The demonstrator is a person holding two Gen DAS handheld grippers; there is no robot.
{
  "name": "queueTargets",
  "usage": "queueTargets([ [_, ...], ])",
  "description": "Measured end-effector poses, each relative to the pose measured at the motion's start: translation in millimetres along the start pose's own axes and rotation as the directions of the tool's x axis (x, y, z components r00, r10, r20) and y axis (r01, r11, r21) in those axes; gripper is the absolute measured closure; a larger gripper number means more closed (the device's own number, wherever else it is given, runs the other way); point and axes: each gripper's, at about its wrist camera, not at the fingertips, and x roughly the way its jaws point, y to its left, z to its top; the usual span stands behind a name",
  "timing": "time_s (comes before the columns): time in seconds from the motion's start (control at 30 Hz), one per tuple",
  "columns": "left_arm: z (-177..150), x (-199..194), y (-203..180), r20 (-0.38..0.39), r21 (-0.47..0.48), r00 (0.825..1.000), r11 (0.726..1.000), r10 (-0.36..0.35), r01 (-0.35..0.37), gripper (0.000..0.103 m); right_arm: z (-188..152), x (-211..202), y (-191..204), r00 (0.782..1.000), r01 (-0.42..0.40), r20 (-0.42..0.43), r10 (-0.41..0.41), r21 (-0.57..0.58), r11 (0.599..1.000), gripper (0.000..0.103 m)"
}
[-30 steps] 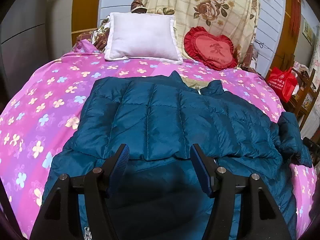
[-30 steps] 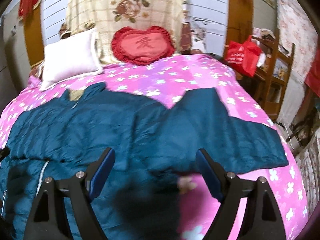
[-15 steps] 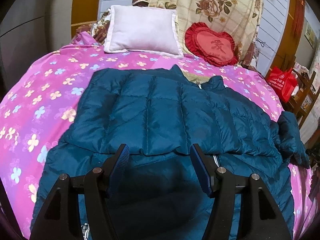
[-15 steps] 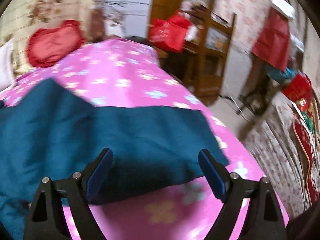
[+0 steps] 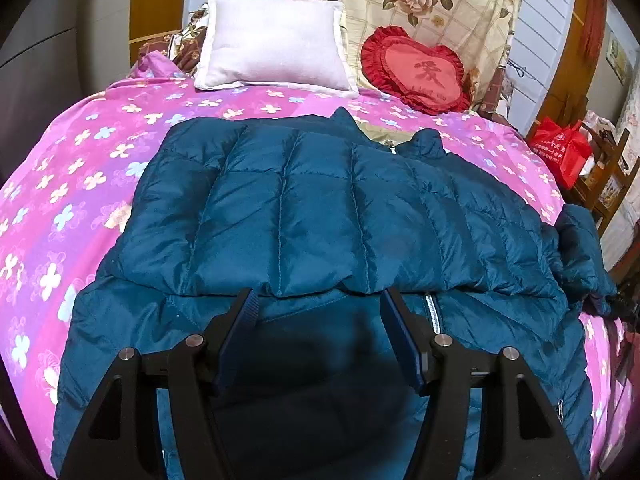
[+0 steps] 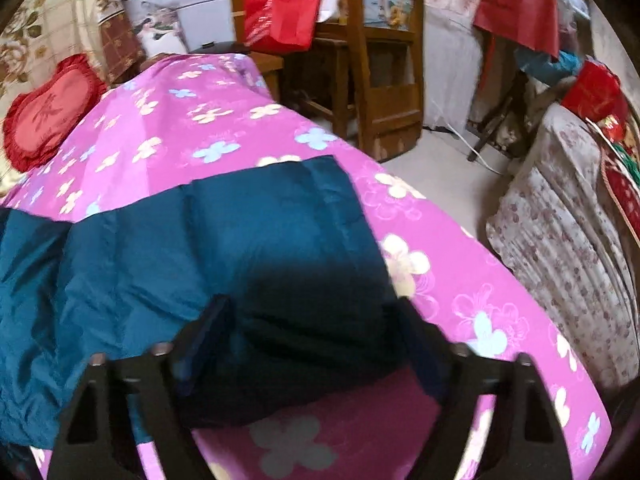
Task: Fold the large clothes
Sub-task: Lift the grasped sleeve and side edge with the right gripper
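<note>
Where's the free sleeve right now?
In the right wrist view the sleeve lies flat on the pink bedspread toward the bed's right edge, its cuff end between the open right gripper's fingers.

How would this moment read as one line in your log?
left gripper: open, over teal quilted jacket | right gripper: open, at sleeve | pink flowered bedspread

Home bedroom: bed with floral pink bedspread (image 5: 60, 184), white pillow (image 5: 276, 44), heart cushion (image 5: 420, 70).
</note>
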Motion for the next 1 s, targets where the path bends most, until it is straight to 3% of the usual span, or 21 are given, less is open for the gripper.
queueTargets([
  [0.07,0.9,-3.3,-1.6,0.007,0.006,1.000,1.000,-0.008,0.008,0.060,2.1,-6.7,7.5,0.999,-0.053,-0.009,0.052,-0.023,0.998,0.080],
  [0.13,2.2,-8.9,-4.0,0.019,0.013,1.000,1.000,-0.017,0.017,0.060,4.2,-14.3,15.3,0.999,-0.045,-0.010,0.045,-0.046,0.998,0.086],
  [0.33,9.6,-20.7,-1.5,0.046,0.007,0.999,1.000,-0.002,0.001,0.060,15.3,-63.0,40.3,0.991,-0.093,0.090,0.100,-0.085,0.992,0.089],
  [0.6,16.5,-27.8,11.5,0.044,-0.046,0.999,0.999,0.007,-0.005,0.060,37.8,-150.5,128.4,0.941,-0.209,0.201,0.271,-0.281,0.937,0.089],
  [0.83,27.3,-39.1,28.1,0.068,-0.101,0.998,0.995,0.017,-0.011,0.060,27.3,-223.6,237.6,0.864,-0.332,0.196,0.464,-0.471,0.817,0.090],
  [1.0,31.7,-44.0,45.1,0.076,-0.163,0.997,0.987,0.021,-0.009,0.060,1.1,-264.0,323.5,0.800,-0.419,0.119,0.588,-0.590,0.690,0.090],
])
